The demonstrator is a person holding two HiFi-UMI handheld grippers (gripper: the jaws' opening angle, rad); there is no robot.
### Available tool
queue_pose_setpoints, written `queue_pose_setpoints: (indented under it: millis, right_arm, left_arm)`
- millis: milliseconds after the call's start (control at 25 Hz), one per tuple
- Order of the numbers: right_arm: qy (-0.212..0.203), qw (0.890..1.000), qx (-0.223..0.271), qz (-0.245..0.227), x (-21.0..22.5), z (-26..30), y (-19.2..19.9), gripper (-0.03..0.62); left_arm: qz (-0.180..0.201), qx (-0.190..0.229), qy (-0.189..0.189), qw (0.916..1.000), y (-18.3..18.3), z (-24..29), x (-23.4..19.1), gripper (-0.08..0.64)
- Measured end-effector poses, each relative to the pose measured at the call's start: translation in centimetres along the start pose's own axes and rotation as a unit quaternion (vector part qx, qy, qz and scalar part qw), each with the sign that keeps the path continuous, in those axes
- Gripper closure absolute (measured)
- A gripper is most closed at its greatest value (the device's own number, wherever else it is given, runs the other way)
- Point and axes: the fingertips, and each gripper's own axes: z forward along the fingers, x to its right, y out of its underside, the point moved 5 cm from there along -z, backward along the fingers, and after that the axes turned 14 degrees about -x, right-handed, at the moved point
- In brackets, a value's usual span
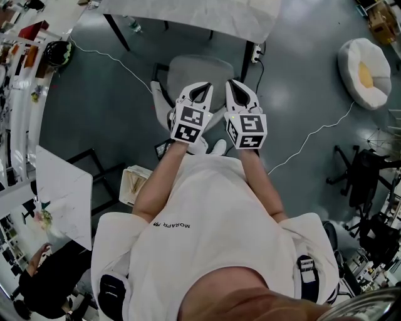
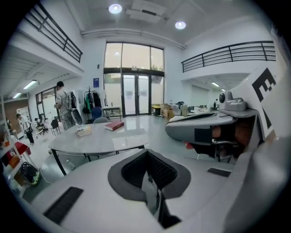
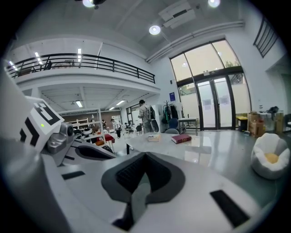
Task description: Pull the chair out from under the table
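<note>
Both claws were clenched on nothing here. The left gripper (image 1: 200, 86) and right gripper (image 1: 237, 83) hung side by side in front of the person's chest, and each gripper's own view showed its jaws closed together with only air past them. The chair (image 1: 194, 70) sat right below and ahead of them on the grey floor, between the legs of the table (image 1: 200, 15). Its seat was just about clear of the table's near edge as seen from the head view. So my read was that nobody had a hold on the chair at this point. Honestly I couldn't say whether it counted as pulled out, or whether it needed dragging further toward the person. If there was more to do, the next move would have been opening a claw, dropping it to the near edge or frame of the chair, clamping on and pulling straight back. The chair itself looked like a rounded, light grey padded seat with a white part along its near-left side — back or arm, I couldn't tell.
</note>
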Motion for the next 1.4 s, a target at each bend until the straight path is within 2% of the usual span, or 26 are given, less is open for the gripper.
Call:
queue_pose_setpoints:
  millis: [360,560,1000,1400]
  right_arm:
    - [-0.003,1.000,0.002,0.000,0.1,0.3,-0.5,0.591]
    - [-0.004,1.000,0.008,0.000,0.0,0.5,-0.8,0.591]
    - [-0.002,1.000,0.021,-0.003,0.0,0.1,-1.7,0.591]
    - [-0.003,0.999,0.030,-0.015,-0.6,-0.1,-2.3,0.591]
  left_arm:
    - [-0.031,0.052,-0.024,0.9979,-1.7,-0.9,-0.1,0.558]
    - [-0.033,0.080,-0.026,0.9959,-2.5,-1.6,0.0,0.558]
    - [-0.066,0.144,-0.047,0.9862,-3.9,-3.2,0.0,0.558]
    - [-0.080,0.157,-0.056,0.9828,-3.8,-3.8,-0.4,0.560]
